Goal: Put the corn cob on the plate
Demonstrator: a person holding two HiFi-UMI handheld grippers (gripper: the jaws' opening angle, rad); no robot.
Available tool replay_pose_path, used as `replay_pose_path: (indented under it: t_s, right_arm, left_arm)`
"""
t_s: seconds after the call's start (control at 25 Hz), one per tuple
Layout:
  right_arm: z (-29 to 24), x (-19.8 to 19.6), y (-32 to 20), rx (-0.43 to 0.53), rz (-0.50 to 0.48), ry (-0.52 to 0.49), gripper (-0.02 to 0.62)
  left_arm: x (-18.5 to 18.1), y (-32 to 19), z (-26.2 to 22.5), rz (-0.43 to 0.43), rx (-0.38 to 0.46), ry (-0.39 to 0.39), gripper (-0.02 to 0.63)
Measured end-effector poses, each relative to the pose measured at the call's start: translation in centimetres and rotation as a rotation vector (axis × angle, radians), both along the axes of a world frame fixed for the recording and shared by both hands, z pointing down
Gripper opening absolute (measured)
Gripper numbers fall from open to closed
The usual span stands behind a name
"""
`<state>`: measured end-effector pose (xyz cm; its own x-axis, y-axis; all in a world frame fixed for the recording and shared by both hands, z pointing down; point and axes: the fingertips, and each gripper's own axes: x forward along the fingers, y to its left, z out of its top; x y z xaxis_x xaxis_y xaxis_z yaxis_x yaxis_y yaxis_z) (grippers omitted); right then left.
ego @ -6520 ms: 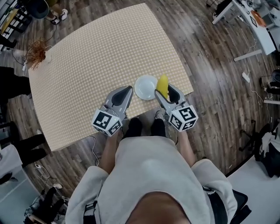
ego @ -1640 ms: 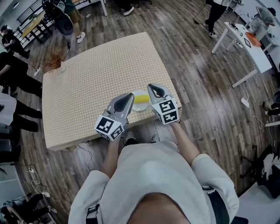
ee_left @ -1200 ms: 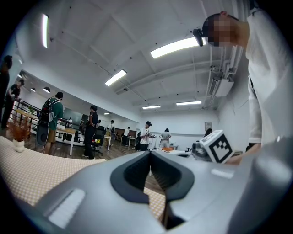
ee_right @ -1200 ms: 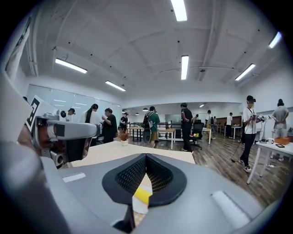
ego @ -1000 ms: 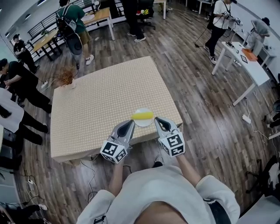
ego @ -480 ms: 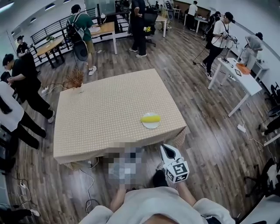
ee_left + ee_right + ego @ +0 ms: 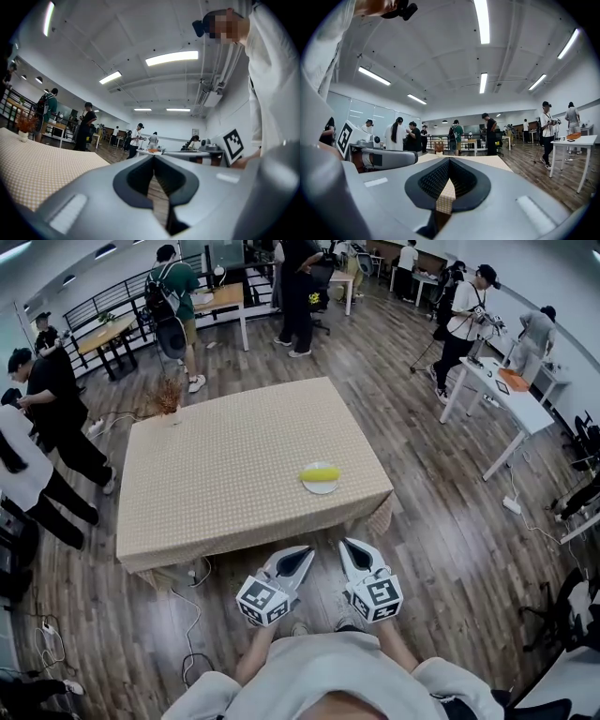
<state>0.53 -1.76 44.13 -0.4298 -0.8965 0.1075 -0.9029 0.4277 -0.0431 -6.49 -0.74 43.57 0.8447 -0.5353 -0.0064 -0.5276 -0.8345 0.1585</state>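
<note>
The yellow corn cob [image 7: 320, 473] lies across the small white plate [image 7: 322, 485], near the front right corner of the table with the checked cloth [image 7: 225, 456]. Both grippers hang over the wooden floor in front of the table, well short of the plate. In the head view my left gripper [image 7: 307, 553] and my right gripper [image 7: 346, 546] sit side by side and point toward the table. My left gripper [image 7: 153, 156] has its jaws closed together with nothing between them. My right gripper [image 7: 449, 159] is shut and empty too. The plate appears in neither gripper view.
A dried plant in a vase [image 7: 168, 397] stands at the table's far left corner. Several people stand around the room, some close to the table's left side [image 7: 37, 437]. A white desk [image 7: 502, 390] is to the right, with cables [image 7: 192, 615] on the floor.
Both grippers have drawn back from the plate, off the table and out over the floor. The corn cob stays on the plate. The view has pulled back, so the table looks smaller.
</note>
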Motion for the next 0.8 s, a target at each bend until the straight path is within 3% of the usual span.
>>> replay_pose_path:
  t_s: [0.4, 0.8]
  right_arm:
    - [-1.1, 3.3, 0.8, 0.015, -0.041, 0.017, -0.003]
    - [-0.1, 3.7, 0.9, -0.01, -0.058, 0.014, -0.003]
  left_arm:
    - [3.9, 0.6, -2.4, -0.039, 0.042, 0.002, 0.008]
    - [4.4, 0.9, -1.9, -0.05, 0.026, -0.012, 0.008]
